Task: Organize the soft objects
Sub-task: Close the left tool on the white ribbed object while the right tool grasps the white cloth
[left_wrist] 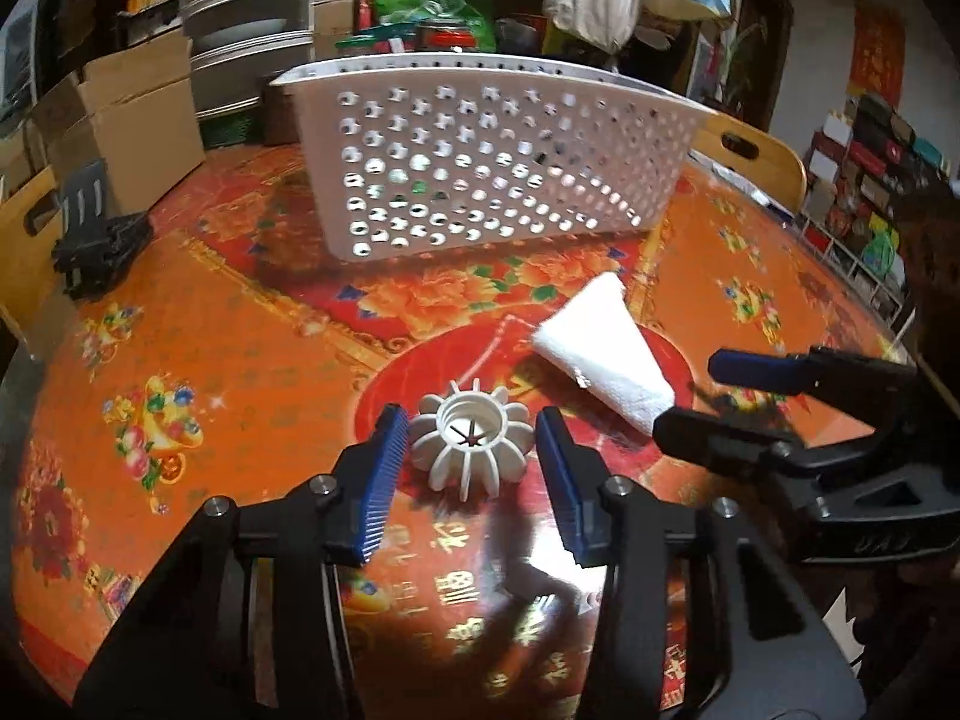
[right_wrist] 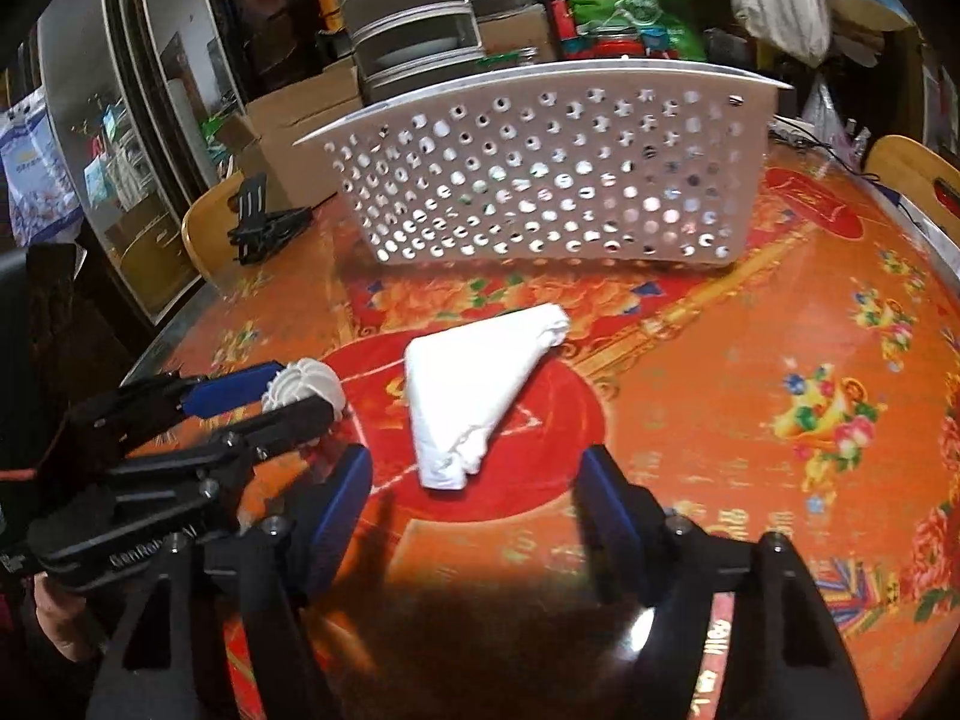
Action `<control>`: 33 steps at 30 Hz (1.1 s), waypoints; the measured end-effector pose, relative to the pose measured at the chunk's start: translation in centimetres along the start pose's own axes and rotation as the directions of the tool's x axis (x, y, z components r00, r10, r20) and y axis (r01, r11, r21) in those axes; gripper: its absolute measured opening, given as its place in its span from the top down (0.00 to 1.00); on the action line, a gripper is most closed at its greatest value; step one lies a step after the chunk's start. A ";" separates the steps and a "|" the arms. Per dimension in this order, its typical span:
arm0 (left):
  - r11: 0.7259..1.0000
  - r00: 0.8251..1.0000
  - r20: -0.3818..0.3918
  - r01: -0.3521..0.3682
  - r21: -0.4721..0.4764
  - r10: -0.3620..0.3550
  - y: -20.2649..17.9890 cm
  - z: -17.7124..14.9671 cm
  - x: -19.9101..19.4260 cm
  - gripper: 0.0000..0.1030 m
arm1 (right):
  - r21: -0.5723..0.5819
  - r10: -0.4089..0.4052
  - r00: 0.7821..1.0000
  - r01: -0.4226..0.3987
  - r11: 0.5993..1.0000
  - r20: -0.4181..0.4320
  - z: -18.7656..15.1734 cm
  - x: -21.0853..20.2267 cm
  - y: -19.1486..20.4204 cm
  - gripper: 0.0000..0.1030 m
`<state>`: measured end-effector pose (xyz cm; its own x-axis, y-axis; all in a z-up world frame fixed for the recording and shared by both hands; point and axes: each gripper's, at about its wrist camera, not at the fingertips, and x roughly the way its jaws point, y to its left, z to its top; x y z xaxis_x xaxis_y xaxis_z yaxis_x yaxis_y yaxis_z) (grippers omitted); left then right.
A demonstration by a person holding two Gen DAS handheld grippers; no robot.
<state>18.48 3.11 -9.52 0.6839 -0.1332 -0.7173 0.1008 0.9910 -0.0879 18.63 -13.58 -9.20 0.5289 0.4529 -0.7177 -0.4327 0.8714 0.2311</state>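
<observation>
A white ribbed soft ball sits on the red-orange tablecloth between the fingers of my left gripper. Its blue pads stand close on either side, with thin gaps still showing. A folded white towel lies just right of the ball. In the right wrist view the towel points its near end in between the spread fingers of my right gripper, which is open and not touching it. From the left wrist view the right gripper comes in from the right at the towel's near corner. A white perforated basket stands behind both.
A black folding stand sits at the table's left edge. Wooden chair backs rise beyond the round table's rim. Cardboard boxes, stacked drawers and bags crowd the space behind the basket.
</observation>
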 end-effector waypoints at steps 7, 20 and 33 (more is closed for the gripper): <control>0.999 1.000 0.003 -0.019 -0.047 0.019 2.5 0.2 0.0 0.59 | -0.035 -0.010 0.999 0.008 0.999 -0.037 0.5 1.4 1.1 0.43; 0.999 1.000 -0.006 -0.001 -0.043 0.001 2.3 0.1 0.1 0.59 | -0.103 -0.088 0.995 0.083 0.991 -0.043 0.8 2.3 2.3 0.71; 0.999 1.000 0.000 0.002 -0.037 -0.001 2.1 -0.1 0.1 0.59 | -0.069 -0.042 0.999 0.041 0.997 0.000 0.6 1.3 1.7 0.88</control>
<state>18.70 5.19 -9.85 0.6841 -0.1347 -0.7168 0.0749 0.9906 -0.1147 19.04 -11.43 -9.38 0.5466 0.4164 -0.7265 -0.4597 0.8744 0.1553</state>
